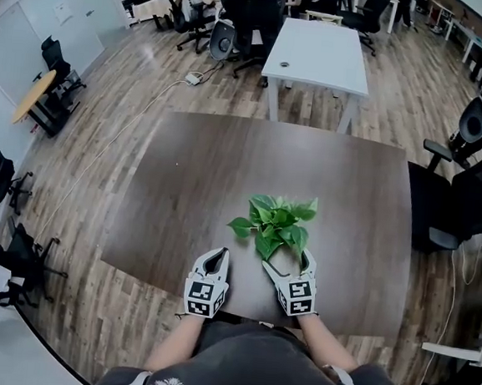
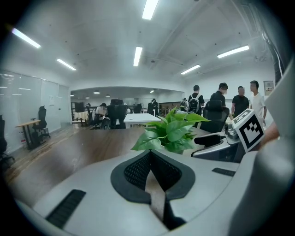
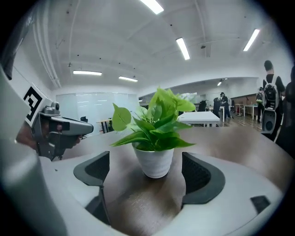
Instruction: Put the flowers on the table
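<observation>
Right gripper [image 3: 147, 177] jaws were wide apart, with the potted plant [image 3: 154, 159] upright between them, touching neither and resting on the table [image 1: 193, 166] near its front edge. Left gripper [image 2: 150, 159] jaws were closed and empty, with the plant off to its right.

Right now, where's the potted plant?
The potted plant stands on the table, toward its lower edge in the head view, between the open jaws of the right gripper, touching neither.
</observation>
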`<move>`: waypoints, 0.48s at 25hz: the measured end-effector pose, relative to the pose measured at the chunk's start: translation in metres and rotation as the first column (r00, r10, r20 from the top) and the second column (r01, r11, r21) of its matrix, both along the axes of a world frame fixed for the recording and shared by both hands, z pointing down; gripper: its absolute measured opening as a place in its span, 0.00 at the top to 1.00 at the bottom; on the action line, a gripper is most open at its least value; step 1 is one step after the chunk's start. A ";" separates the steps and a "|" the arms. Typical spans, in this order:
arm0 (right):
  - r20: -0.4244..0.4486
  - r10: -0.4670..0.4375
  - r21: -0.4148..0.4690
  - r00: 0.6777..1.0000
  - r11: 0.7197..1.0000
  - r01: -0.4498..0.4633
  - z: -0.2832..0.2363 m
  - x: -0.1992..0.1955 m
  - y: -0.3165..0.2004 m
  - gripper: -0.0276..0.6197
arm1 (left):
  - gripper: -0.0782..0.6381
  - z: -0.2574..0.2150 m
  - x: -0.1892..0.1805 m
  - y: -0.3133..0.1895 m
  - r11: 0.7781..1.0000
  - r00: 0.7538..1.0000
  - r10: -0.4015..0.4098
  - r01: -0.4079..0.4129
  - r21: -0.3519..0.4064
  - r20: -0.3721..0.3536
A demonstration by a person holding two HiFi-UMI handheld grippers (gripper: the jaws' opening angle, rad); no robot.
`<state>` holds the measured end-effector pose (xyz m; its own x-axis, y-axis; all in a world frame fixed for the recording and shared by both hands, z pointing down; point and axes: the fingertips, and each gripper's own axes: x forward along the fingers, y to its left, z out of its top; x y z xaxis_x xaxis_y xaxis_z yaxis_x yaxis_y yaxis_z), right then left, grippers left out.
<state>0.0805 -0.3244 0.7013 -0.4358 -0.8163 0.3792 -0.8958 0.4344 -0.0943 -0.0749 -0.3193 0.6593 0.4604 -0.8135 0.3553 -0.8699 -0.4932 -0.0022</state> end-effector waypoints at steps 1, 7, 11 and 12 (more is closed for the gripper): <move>-0.007 0.002 0.013 1.000 1.000 -0.002 -0.005 0.000 0.004 0.18 | 0.88 0.001 -0.001 0.003 1.000 1.000 0.006 -0.006 -0.006 -0.002; -0.021 0.038 0.097 0.999 0.995 -0.036 -0.037 -0.004 0.018 0.25 | 0.88 -0.006 -0.007 0.008 0.999 0.998 0.051 -0.051 -0.008 -0.022; -0.051 0.124 0.173 0.991 0.978 -0.113 -0.063 0.003 0.021 0.63 | 0.88 -0.025 -0.007 0.006 0.994 0.994 0.107 -0.106 0.028 -0.022; -0.065 0.148 0.192 0.987 0.972 -0.133 -0.071 0.003 0.021 0.70 | 0.88 -0.031 -0.009 0.006 0.992 0.993 0.119 -0.118 0.040 -0.024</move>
